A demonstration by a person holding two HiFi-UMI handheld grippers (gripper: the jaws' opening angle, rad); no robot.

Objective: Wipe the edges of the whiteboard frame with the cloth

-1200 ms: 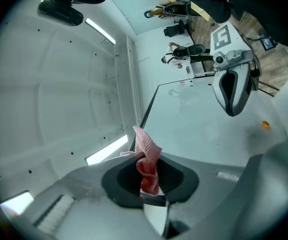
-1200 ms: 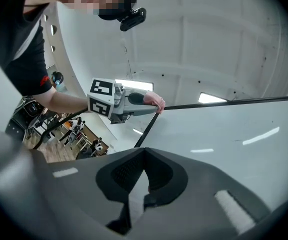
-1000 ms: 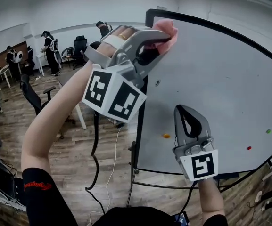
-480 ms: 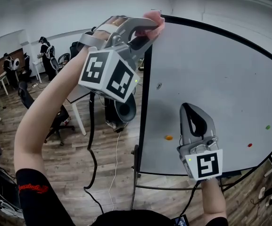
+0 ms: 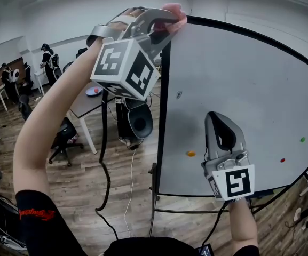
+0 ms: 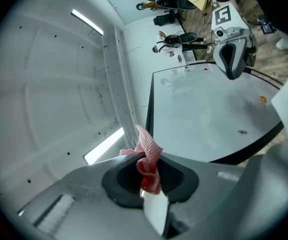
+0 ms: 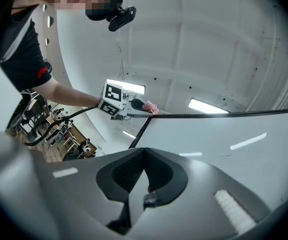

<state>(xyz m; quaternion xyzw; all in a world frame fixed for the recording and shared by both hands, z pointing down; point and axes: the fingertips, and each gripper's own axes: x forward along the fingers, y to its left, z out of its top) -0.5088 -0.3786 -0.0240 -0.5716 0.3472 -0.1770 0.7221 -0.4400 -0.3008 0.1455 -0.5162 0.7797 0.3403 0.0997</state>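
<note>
Cloth [image 6: 147, 160], pink and ribbed, is pinched between the pressed-together jaws of the left gripper [image 6: 146, 179]. A folded tuft stands out beyond the jaw tips.

In the head view this tuft lies at the upper left corner of the black whiteboard frame [image 5: 163, 116]. The right gripper view shows it resting on that corner, apparently in contact.

Two edges leave this corner. The top edge runs away to the right of the jaws, and the left edge drops straight down below them towards the stand. Either stroke would probably need the tuft held against the black strip while the gripper travels along the edge's long axis rather than across it.

The left gripper is the one at the frame. The right gripper [image 5: 218, 122] is well apart from the corner, held low in front of the white board face [image 5: 250, 89] with its tips pointing up. Its jaws are closed on each other with nothing between them.

The left arm [image 5: 52, 127] is raised high and nearly straight, the bare forearm sloping up from lower left to the corner. The jaws point rightward onto the frame. The reach looks close to full, so a long stroke along the top edge may call for a step sideways.
</note>
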